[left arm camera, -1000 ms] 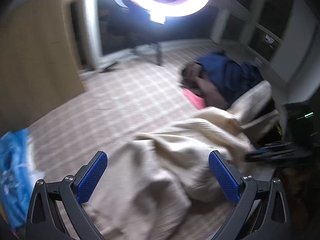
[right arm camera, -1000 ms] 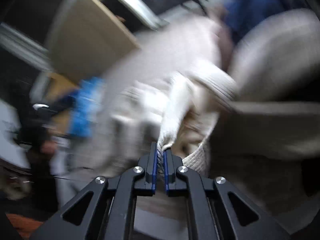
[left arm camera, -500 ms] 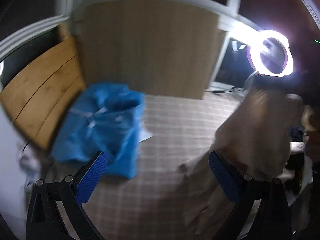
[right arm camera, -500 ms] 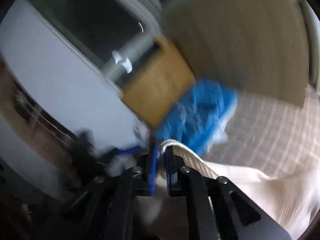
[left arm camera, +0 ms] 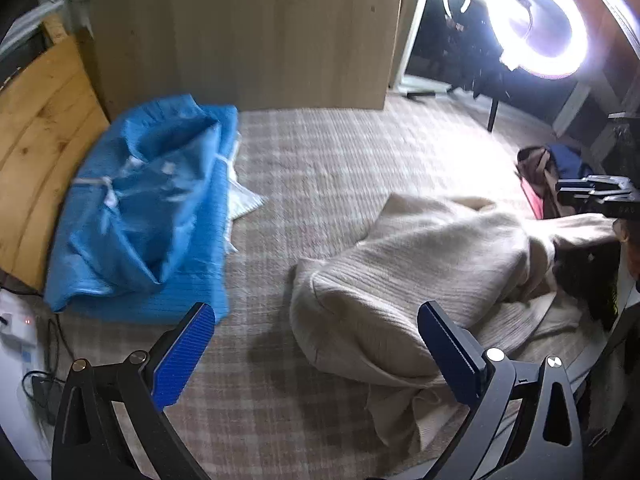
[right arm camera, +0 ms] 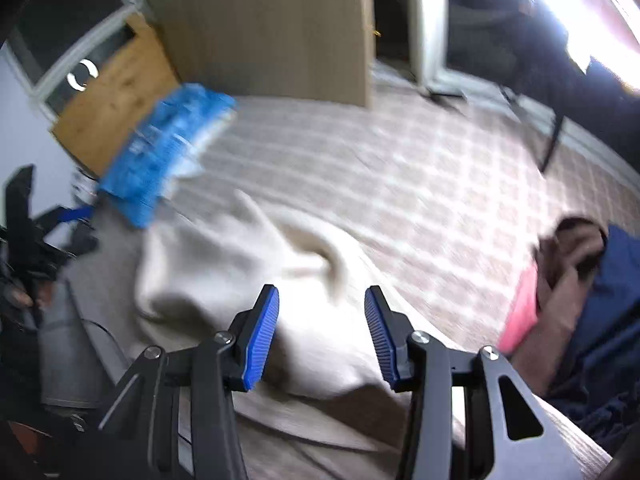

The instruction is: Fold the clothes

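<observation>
Cream knit sweater (left arm camera: 432, 264) lies crumpled in a rounded heap at centre right of the left wrist view, on the plaid bed cover (left arm camera: 328, 168); a pile of dark clothes (right arm camera: 592, 280) sits at the right edge of the right view. Folding well would likely mean spreading the knit flat and finding a hem or shoulder edge before any crease. Left gripper (left arm camera: 316, 354) hovers low, fingers spread wide and empty; right gripper (right arm camera: 322, 332) hangs over the sweater, fingers partly apart, gripping nothing.
</observation>
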Available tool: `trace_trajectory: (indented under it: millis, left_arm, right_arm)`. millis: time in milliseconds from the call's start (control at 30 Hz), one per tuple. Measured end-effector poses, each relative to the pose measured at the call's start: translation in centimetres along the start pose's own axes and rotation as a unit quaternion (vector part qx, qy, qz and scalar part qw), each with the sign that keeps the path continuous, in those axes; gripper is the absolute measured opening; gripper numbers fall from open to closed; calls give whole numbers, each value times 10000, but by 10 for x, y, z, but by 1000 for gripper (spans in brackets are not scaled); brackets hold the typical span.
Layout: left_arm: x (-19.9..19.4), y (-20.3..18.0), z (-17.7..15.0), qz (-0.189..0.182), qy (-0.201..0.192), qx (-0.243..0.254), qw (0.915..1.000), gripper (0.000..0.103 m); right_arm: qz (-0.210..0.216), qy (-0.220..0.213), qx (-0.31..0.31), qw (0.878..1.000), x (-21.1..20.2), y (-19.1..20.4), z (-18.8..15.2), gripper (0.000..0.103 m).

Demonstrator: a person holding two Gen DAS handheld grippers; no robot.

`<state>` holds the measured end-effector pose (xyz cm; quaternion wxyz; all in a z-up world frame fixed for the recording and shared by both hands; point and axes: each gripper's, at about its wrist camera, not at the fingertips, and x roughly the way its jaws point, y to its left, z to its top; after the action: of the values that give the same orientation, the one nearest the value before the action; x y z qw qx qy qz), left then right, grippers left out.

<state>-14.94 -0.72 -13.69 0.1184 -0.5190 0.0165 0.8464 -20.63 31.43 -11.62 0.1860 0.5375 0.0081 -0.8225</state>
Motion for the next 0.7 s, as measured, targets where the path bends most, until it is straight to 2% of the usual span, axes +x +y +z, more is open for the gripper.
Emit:
trace_trajectory:
  millis: [67, 200, 333, 400, 500, 600, 633, 667, 700]
  left_arm:
    - [13, 6, -3, 75, 184, -167, 9997, 102]
    - [28, 22, -10, 130, 395, -573, 9975, 102]
    - [42, 34, -12, 38, 540, -930, 9942, 102]
    - [53, 38, -10, -51, 626, -1064, 9923, 102]
    - [71, 30, -10, -228, 751, -1001, 9919, 102]
    - [88, 21, -9, -406, 875, -926, 9910, 99]
    - [94, 19, -9, -466, 916, -901, 9906, 87]
    - [100, 16, -9, -525, 957, -876, 9902, 73]
    - [103, 13, -10, -694, 972, -878, 9890, 33]
  right_arm:
    - [-96, 116, 186, 9997, 19, -20, -4, 44]
    - [319, 298, 336, 9985, 55, -33, 19, 44]
    - [864, 590, 36, 9945, 96, -19, 48, 53]
    - [1030, 779, -75, 9916, 112, -12, 57, 54]
    - [1058, 1015, -231, 9889, 137, -2, 64, 54]
    - [1157, 1013, -348, 9875, 143, 2, 57, 51]
    - [1186, 944, -379, 9877, 141, 3, 55, 42]
    - [1285, 921, -346, 9868, 138, 1, 52, 7]
    - [1378, 886, -302, 9860, 135, -1, 49, 4]
